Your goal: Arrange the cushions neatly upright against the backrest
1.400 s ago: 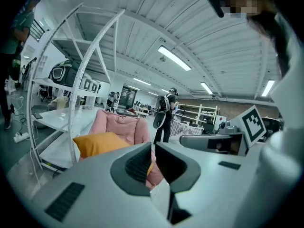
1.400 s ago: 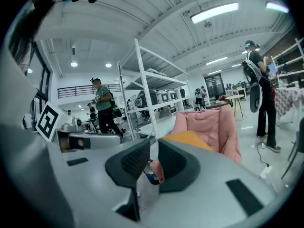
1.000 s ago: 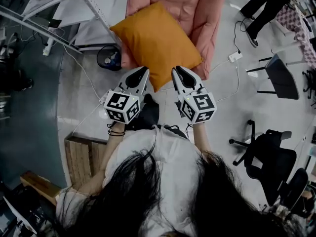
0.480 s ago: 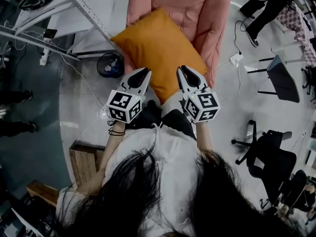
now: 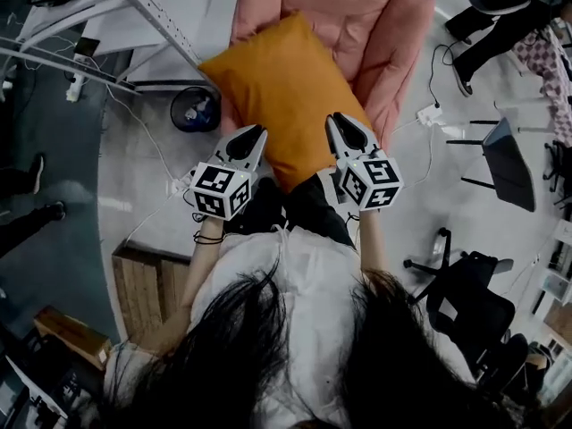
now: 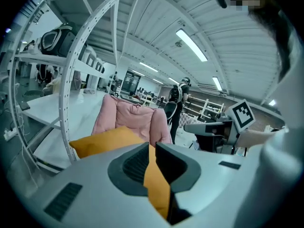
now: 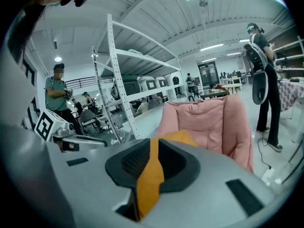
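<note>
An orange cushion (image 5: 277, 83) lies tilted over the front of a pink padded armchair (image 5: 357, 16), its near corner hanging past the seat. My left gripper (image 5: 253, 134) is shut on the cushion's near left edge. My right gripper (image 5: 340, 121) is shut on its near right edge. In the left gripper view orange fabric fills the gap at my left gripper (image 6: 152, 148), with the cushion (image 6: 102, 139) and armchair (image 6: 130, 118) beyond. In the right gripper view my right gripper (image 7: 153, 146) pinches an orange strip in front of the armchair (image 7: 213, 118).
A white metal shelf rack (image 5: 152, 7) stands left of the armchair, with a round black bin (image 5: 195, 108) by it. A wooden crate (image 5: 147, 284) sits at my left. A power strip (image 5: 431, 114), black office chairs (image 5: 469, 302) and a standing person (image 5: 500, 7) are on the right.
Both grippers have kept their hold on the cushion and spread slightly apart. The right one has moved a little farther towards the armchair.
</note>
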